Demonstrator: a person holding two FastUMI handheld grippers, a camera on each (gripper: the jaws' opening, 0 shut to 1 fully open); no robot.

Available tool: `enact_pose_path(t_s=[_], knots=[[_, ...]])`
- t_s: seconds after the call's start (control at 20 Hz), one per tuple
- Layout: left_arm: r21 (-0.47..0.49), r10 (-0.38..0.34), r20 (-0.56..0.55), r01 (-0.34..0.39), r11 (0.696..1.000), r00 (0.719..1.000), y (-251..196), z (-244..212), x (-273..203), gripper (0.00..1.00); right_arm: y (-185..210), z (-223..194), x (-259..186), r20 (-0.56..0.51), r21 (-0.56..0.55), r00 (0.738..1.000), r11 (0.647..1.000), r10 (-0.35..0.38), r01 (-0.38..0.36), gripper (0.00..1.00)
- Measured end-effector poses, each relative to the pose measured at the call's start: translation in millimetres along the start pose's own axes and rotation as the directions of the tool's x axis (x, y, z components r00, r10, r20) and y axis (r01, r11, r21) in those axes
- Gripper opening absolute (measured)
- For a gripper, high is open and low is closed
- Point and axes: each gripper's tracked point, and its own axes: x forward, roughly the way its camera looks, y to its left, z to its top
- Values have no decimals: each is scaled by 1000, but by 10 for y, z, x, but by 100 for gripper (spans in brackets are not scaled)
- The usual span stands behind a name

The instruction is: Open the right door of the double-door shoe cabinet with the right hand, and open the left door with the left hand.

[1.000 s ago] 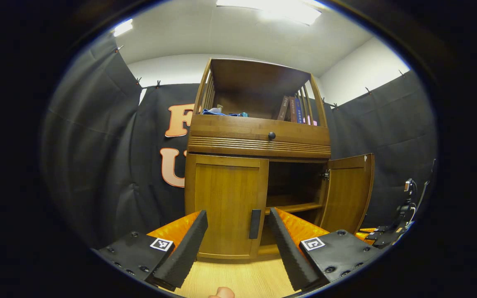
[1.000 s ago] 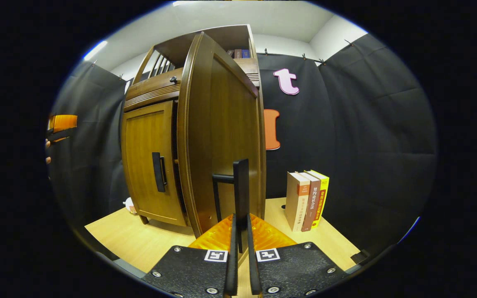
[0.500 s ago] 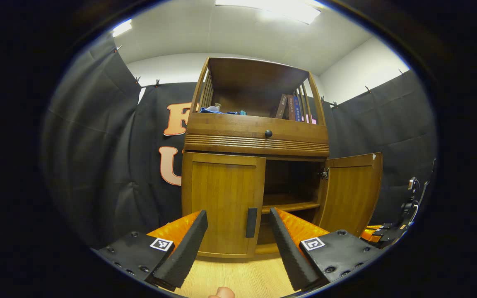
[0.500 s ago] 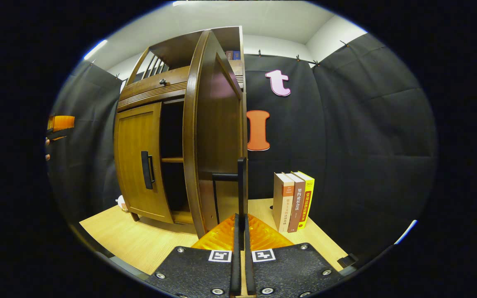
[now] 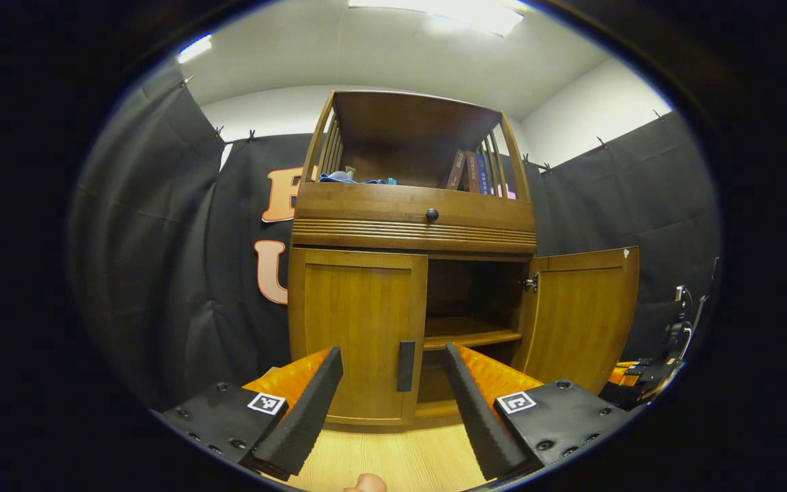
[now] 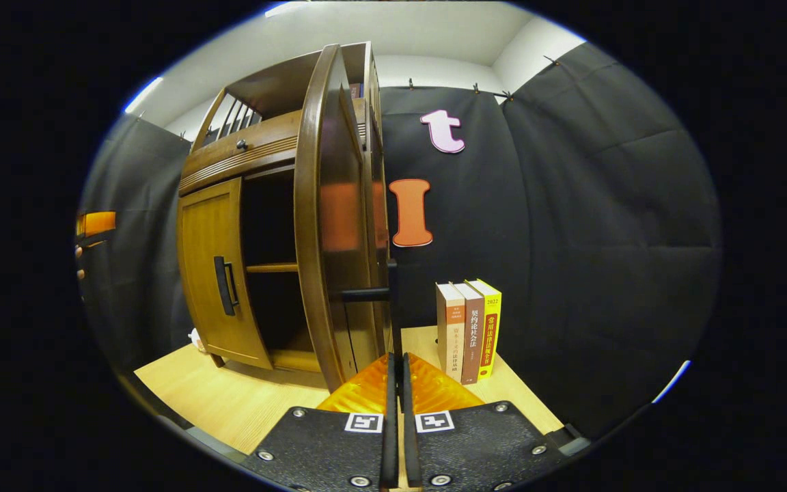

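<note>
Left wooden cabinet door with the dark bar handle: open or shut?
Shut: the left wooden door sits flush in its frame, while the right wooden door stands swung out.

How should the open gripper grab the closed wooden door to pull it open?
Grip the dark upright bar handle on the closed left wooden door, near its inner edge. Come straight from the front with the open left gripper, one finger on each side: the bar is narrow, vertical and stands off the panel.

Ahead of my left gripper [image 5: 393,403], the shoe cabinet [image 5: 414,225] looks like varnished brown wood with a soft sheen, its left door handle [image 5: 406,365] matt black. Beside my right gripper [image 6: 397,410], the open right door [image 6: 328,219] is glossy enough to mirror colour. The tabletop [image 6: 229,400] is pale, smooth wood-grain, the booth wall [image 6: 591,239] matt black cloth.
</note>
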Motion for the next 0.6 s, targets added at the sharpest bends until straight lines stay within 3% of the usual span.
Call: enact_pose_path(t_s=[0.25,0.4,0.45,0.55,0.6], knots=[[-6,-2,-19,2,1000,1000,-35,-102,131,94,-98,-4,2,-3,8,999,999,35,-35,4],[-12,-4,-19,4,1000,1000,-50,-164,236,99,-117,14,-60,-8,8,999,999,38,-38,4],[-11,-3,-19,3,1000,1000,-56,-186,272,99,-116,30,-84,-5,7,999,999,38,-38,10],[-5,-2,-18,2,1000,1000,-61,-245,367,99,-145,72,-152,4,6,1000,1000,29,-29,6],[0,-4,-18,4,1000,1000,-71,-273,423,99,-163,93,-185,10,4,1000,1000,22,-22,11]])
